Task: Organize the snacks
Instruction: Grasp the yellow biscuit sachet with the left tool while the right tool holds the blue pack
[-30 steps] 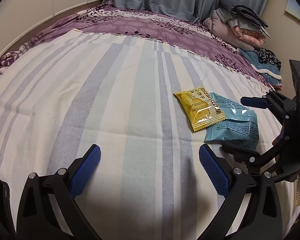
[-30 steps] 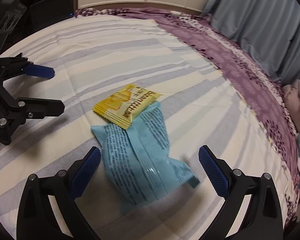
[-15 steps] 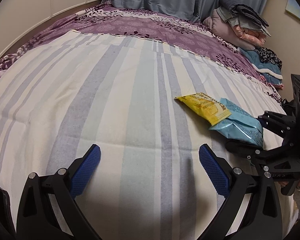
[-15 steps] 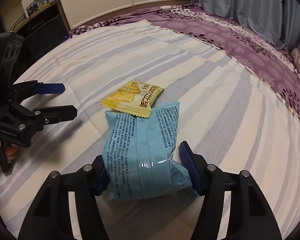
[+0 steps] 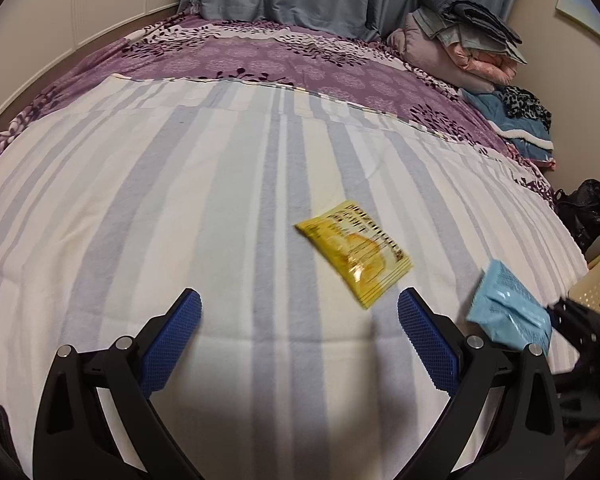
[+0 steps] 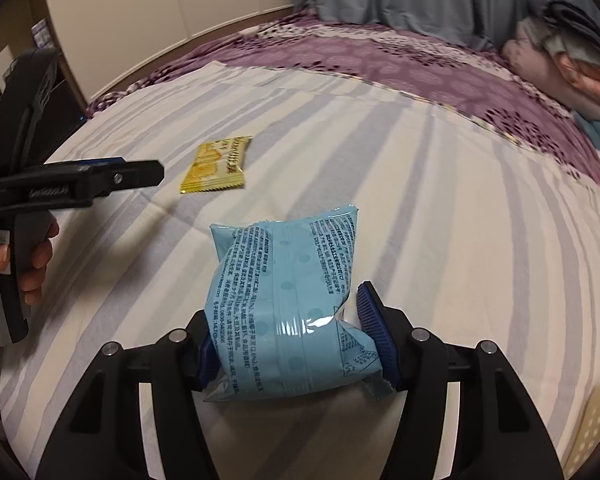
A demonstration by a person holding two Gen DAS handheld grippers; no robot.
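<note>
The right tongs (image 6: 296, 344) are clamped on the lower end of the blue snack packet (image 6: 288, 304), one pad pressing each side so that the film is creased between them; the packet stands up clear of the bed (image 6: 440, 208), which suggests it is being carried off rather than slid. A grip low on the packet keeps most of its body forward of the pads and leaves the sealed top edge free. The left tongs (image 5: 300, 340) stand wide with nothing between them, poised over the striped sheet just short of the yellow snack packet (image 5: 356, 254), which lies flat toward the middle of the bed, well apart from the blue one. That wide setting fits a flat packet that must be straddled before closing. A pale perforated basket (image 5: 598, 284) shows past the right edge of the bed; it is probably the destination, though the pictures do not confirm this. Folded bedding (image 5: 464, 36) is stacked at the far right corner.
</note>
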